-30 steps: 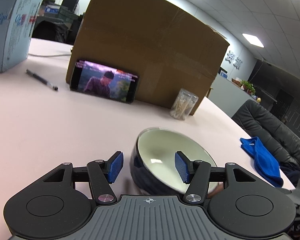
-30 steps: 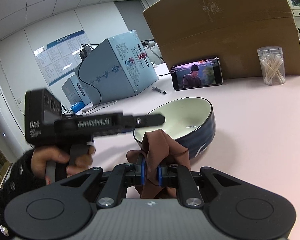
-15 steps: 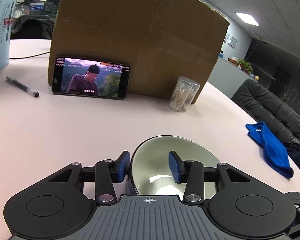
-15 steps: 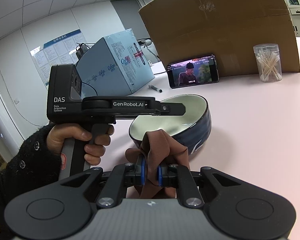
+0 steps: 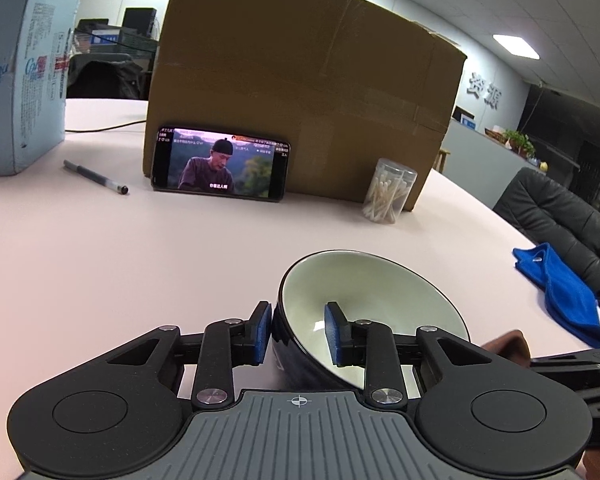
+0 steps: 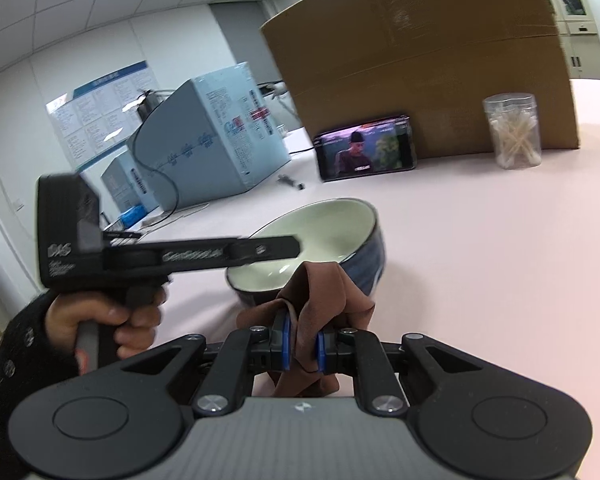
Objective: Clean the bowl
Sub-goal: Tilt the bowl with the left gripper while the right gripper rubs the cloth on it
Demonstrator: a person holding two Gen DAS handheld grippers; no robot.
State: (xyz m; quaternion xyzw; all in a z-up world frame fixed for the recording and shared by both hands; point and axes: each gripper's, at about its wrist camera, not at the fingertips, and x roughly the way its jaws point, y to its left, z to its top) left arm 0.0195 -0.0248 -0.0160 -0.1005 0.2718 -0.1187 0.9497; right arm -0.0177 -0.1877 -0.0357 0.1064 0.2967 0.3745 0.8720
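Change: left gripper (image 5: 298,334) has closed on the bowl (image 5: 374,300) rim, tilting it.
Right gripper (image 6: 302,346): clamped on the brown cloth (image 6: 320,296), bowl just ahead.

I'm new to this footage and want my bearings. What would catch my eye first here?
The tilted bowl near the table's front edge, its rim pinched by the left claw, one pad outside and one inside. Just before it, the right claw grips a bunched brown cloth. Behind, a lit phone leans against a big cardboard box.
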